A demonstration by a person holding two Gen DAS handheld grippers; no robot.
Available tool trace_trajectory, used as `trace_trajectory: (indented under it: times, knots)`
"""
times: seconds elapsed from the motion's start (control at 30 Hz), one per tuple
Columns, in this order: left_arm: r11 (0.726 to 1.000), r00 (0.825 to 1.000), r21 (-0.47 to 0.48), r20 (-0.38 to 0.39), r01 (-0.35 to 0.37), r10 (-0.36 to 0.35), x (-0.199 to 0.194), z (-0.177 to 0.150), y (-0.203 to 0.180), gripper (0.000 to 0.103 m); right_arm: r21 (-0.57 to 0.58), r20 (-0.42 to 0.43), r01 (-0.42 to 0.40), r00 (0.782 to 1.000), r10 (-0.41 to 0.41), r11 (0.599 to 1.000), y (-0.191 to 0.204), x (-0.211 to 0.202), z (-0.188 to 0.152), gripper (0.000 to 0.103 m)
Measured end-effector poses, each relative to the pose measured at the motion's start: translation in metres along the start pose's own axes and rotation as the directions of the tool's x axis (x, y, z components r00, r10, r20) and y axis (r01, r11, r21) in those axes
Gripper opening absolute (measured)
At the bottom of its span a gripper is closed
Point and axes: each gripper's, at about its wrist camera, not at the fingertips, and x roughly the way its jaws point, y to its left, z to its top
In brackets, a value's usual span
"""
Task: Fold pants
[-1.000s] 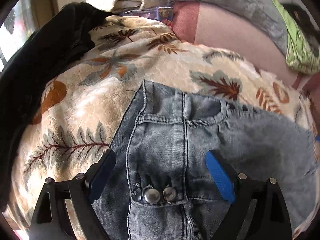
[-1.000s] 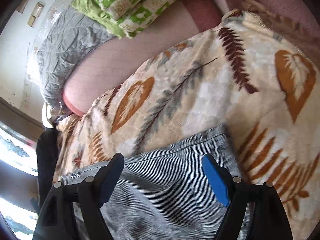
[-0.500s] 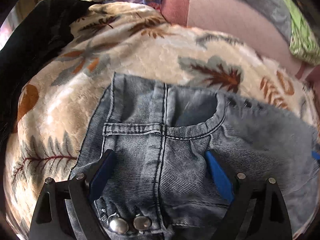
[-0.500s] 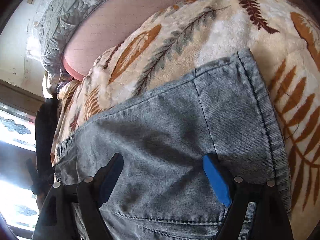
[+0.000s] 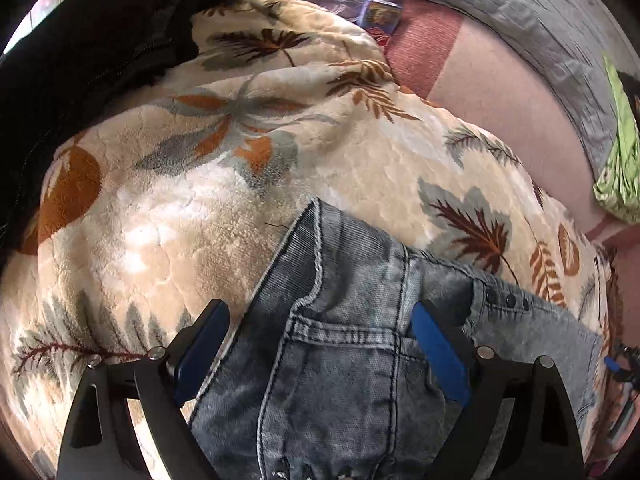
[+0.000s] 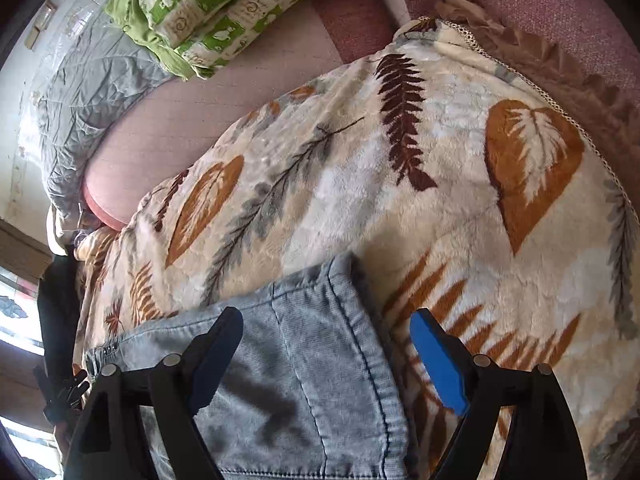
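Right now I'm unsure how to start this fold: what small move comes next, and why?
Probably lower the right gripper and close it on the hem end of the jeans. Its jaws stand open with nothing gripped, the hem lies flat on the blanket, and the left gripper is open over the waist end.

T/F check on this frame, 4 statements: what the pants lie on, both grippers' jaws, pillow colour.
1. The faded grey-blue denim pants lie on a cream plush blanket with a leaf print. True.
2. The left gripper is clamped shut on the waistband. False: its jaws stand open over the denim.
3. The right gripper has its jaws open, one blue pad over the pants, the other over the blanket. True.
4. The patterned pillow is red. False: green and white.
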Motion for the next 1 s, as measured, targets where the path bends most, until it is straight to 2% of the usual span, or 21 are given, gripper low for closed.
trace_trajectory:
  times: [0.1,0.2,0.27,0.3,0.33,0.4,0.47,0.57,0.6,0.7,0.8,0.83,0.87,0.93,1.0]
  knots:
    - [0.998,0.999,-0.049,-0.022,0.042,-0.044,0.008,0.015,0.008,0.092,-0.035,-0.026,0.026,0.999,-0.027,0.999,0.01,0.019,0.013,0.086]
    - [0.996,0.998,-0.067,0.0,0.066,-0.066,0.006,0.026,0.011,0.092,-0.093,-0.068,0.059,0.996,-0.066,0.994,0.02,0.039,0.018,0.077]
    - [0.995,0.997,-0.06,0.0,0.079,-0.079,0.009,0.033,0.01,0.087,-0.102,-0.087,0.058,0.994,-0.067,0.993,0.02,0.049,0.017,0.07]
    - [0.996,0.997,-0.054,-0.011,0.071,-0.072,0.013,0.035,0.009,0.079,-0.1,-0.096,0.062,0.993,-0.072,0.993,0.019,0.054,0.017,0.068]
    - [0.997,0.998,-0.048,-0.019,0.065,-0.066,0.017,0.037,0.008,0.063,-0.103,-0.094,0.068,0.993,-0.078,0.992,0.019,0.056,0.015,0.067]
    - [0.997,0.997,-0.039,-0.041,0.068,-0.07,0.024,0.04,0.006,0.041,-0.117,-0.086,0.074,0.993,-0.084,0.99,0.019,0.055,0.015,0.065]
    - [0.998,0.998,-0.04,-0.02,0.058,-0.059,0.022,0.04,0.006,0.038,-0.125,-0.087,0.079,0.992,-0.09,0.989,0.02,0.053,0.015,0.058]
    - [0.995,0.996,-0.032,0.013,0.094,-0.093,0.013,0.041,0.003,0.038,-0.122,-0.092,0.067,0.993,-0.079,0.99,0.018,0.049,0.014,0.057]
    - [0.996,0.996,-0.031,0.017,0.088,-0.087,0.013,0.041,0.003,0.038,-0.119,-0.094,0.064,0.993,-0.075,0.991,0.016,0.049,0.013,0.057]
    - [0.998,0.998,-0.042,-0.035,0.043,-0.045,0.028,0.044,0.005,0.04,-0.101,-0.091,0.051,0.994,-0.061,0.994,0.015,0.05,0.013,0.06]
    - [1.0,0.999,-0.006,-0.032,0.008,-0.009,0.034,0.045,-0.001,0.037,-0.135,-0.099,0.072,0.991,-0.085,0.988,0.02,0.053,0.012,0.06]
    - [1.0,1.0,0.009,-0.024,-0.012,0.012,0.033,0.045,-0.005,0.02,-0.145,-0.102,0.081,0.99,-0.096,0.986,0.022,0.054,0.013,0.056]
    - [0.999,0.999,0.023,-0.021,-0.032,0.033,0.034,0.045,-0.008,0.012,-0.153,-0.105,0.089,0.989,-0.106,0.984,0.024,0.054,0.013,0.051]
    - [0.999,0.999,0.031,-0.004,-0.04,0.04,0.031,0.045,-0.011,0.006,-0.162,-0.094,0.106,0.988,-0.122,0.981,0.028,0.051,0.013,0.024]
    - [0.998,0.999,0.04,0.017,-0.05,0.05,0.024,0.044,-0.014,0.006,-0.172,-0.068,0.114,0.99,-0.127,0.978,0.033,0.045,0.012,0.021]
